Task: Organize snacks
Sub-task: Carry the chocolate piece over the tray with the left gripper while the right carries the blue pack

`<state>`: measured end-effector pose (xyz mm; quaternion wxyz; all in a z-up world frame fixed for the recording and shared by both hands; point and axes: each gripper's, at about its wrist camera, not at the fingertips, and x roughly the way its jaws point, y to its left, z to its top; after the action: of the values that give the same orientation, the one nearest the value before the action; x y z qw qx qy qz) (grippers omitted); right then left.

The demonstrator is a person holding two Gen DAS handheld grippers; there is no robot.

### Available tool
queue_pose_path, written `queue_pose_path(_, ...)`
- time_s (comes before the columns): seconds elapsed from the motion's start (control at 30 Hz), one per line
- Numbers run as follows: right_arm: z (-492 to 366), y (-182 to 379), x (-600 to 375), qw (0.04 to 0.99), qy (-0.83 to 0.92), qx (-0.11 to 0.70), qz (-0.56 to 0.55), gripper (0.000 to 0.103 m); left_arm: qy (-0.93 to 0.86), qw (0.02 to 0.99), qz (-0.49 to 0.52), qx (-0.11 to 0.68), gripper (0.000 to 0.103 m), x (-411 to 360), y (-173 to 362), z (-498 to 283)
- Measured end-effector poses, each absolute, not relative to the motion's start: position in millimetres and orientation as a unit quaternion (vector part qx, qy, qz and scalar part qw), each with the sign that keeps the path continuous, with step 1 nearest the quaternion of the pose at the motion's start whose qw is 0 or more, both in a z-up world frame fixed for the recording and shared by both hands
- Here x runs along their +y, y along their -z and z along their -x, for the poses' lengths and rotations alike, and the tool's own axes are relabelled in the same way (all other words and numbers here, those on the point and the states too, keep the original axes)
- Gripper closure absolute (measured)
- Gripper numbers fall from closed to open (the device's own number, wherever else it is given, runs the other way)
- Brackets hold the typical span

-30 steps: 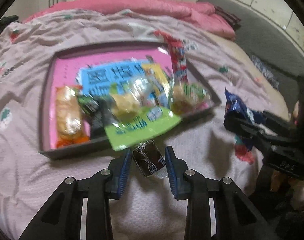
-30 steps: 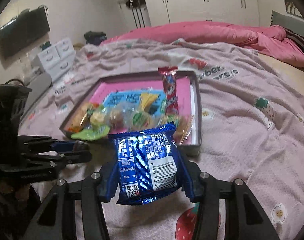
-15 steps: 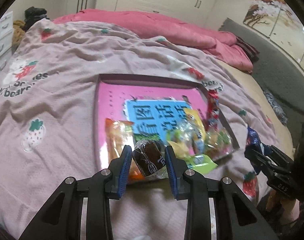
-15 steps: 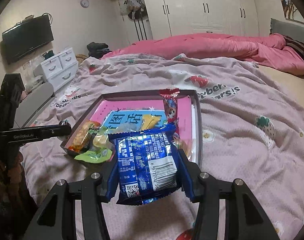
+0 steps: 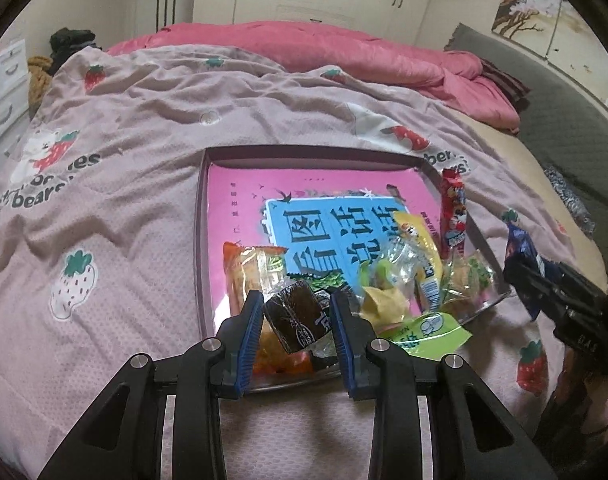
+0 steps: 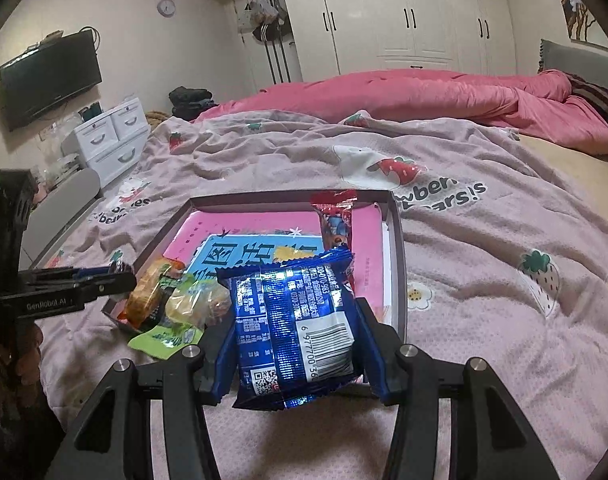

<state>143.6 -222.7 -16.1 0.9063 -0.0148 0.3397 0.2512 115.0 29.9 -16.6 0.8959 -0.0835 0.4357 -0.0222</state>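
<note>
Hovering over tray's (image 5: pixel 198 240) near edge, left gripper (image 5: pixel 295 316) clamped on dark wrapped snack (image 5: pixel 297 316); right gripper (image 6: pixel 295 328) clamped on blue packet (image 6: pixel 291 320), upright. We judge left nearer drop: snack pile directly beneath, tray's far half bare.

Snacks: two held clear of the tray, the rest piled at its near end.

Dark brown wrapped snack (image 5: pixel 297 314), clear film, tilted, lower centre of left wrist view, above tray's near edge. Blue foil packet (image 6: pixel 293 330), barcode side facing camera, upright, lower centre of right wrist view. Shallow tray (image 5: pixel 199 216) on the bedspread, pink and blue printed sheet inside. In it: orange packet (image 5: pixel 243 268) at near left, yellow packet (image 5: pixel 418 240), red stick packet (image 5: pixel 452 208) leaning on the right wall, clear-wrapped pieces between; green packet (image 5: pixel 432 330) overhangs the near rim.
</note>
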Motion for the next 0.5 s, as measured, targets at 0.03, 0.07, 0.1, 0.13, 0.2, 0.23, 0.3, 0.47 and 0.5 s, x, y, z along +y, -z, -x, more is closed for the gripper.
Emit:
queue_pose_path(0.03, -146, 16, -223, 0.907, -0.250, 0.339, 0.015, 0.051, 0.021, 0.895, 0.082, 0.438, 0.068, 30, 18, -116)
queue_pose_path(0.07, -148, 17, -222, 0.907, -0.250, 0.340, 0.013, 0.051, 0.020, 0.894, 0.081, 0.440, 0.068, 30, 19, -116)
queue_pose_path(0.1, -151, 18, -222, 0.907, -0.249, 0.340, 0.011, 0.051, 0.019, 0.893, 0.081, 0.441, 0.068, 31, 21, -117)
queue_pose_path(0.13, -153, 18, -222, 0.907, -0.248, 0.340, 0.011, 0.051, 0.019, 0.893, 0.081, 0.443, 0.068, 31, 22, -117)
queue_pose_path(0.2, -157, 19, -222, 0.907, -0.248, 0.340, 0.009, 0.051, 0.018, 0.892, 0.081, 0.445, 0.068, 31, 24, -118)
queue_pose_path(0.23, -158, 19, -222, 0.907, -0.248, 0.340, 0.008, 0.051, 0.018, 0.891, 0.080, 0.446, 0.068, 31, 25, -119)
queue_pose_path(0.3, -162, 20, -222, 0.907, -0.248, 0.341, 0.007, 0.051, 0.018, 0.891, 0.079, 0.447, 0.068, 30, 26, -120)
queue_pose_path(0.47, -165, 21, -221, 0.907, -0.248, 0.340, 0.008, 0.051, 0.017, 0.889, 0.079, 0.450, 0.068, 30, 29, -122)
queue_pose_path(0.5, -165, 21, -220, 0.907, -0.248, 0.340, 0.007, 0.051, 0.016, 0.889, 0.078, 0.450, 0.068, 30, 30, -123)
